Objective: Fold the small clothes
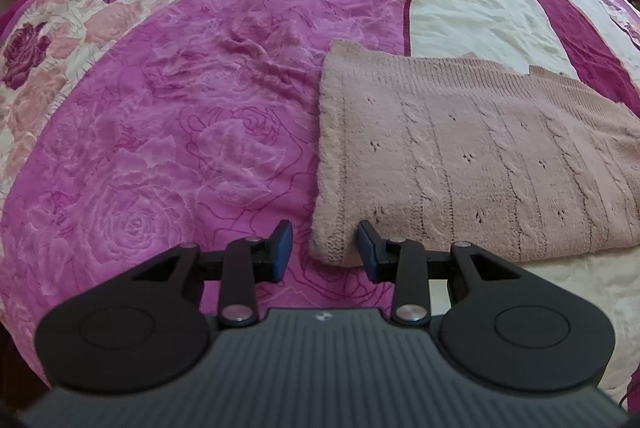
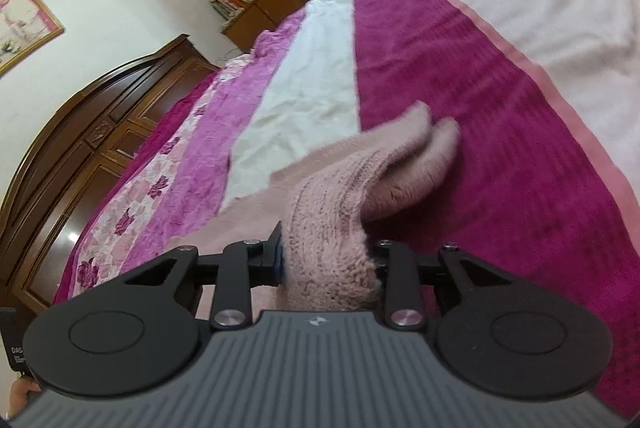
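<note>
A pink knitted sweater (image 1: 472,156) lies folded on the bed (image 1: 168,116) — its near corner sits between the spread jaws of the left gripper (image 1: 325,248). The right gripper (image 2: 330,260) has its jaws pinching a bunched, ribbed part of the sweater — lifted above the bed's magenta stripe.

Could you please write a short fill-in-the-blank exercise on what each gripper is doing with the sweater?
1. The left gripper, at the corner of the sweater, has its jaws ____.
2. The right gripper is shut on the ____.
3. The sweater's colour is ____.
4. It lies on a ____ covered by a floral blanket.

Missing words: open; sweater; pink; bed
</note>
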Demonstrator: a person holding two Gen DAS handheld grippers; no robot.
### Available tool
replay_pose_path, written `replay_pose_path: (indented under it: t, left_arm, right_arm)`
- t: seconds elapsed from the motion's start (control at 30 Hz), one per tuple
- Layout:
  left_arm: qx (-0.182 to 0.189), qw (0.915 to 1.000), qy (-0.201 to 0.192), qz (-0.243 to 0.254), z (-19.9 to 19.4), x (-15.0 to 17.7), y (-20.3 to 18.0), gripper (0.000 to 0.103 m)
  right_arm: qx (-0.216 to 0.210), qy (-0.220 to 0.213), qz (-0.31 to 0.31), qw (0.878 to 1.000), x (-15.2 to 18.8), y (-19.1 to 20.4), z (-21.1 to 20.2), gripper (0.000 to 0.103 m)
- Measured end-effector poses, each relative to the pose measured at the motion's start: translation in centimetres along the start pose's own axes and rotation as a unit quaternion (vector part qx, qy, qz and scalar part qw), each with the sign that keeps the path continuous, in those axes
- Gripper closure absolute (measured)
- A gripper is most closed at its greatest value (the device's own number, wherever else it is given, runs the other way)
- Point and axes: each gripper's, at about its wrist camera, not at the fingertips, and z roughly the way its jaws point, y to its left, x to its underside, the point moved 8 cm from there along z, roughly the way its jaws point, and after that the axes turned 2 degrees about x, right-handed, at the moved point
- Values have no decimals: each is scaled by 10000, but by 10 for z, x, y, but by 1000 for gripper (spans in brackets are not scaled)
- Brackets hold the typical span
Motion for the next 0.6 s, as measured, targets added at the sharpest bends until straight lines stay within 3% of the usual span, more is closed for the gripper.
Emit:
replay_pose_path:
  t: [0.6]
  left_arm:
    - [-32,9996,-246,-100,-18,-10,28,66]
  right_arm:
    - [-622,109,-1237,9903,-14,140,5,72]
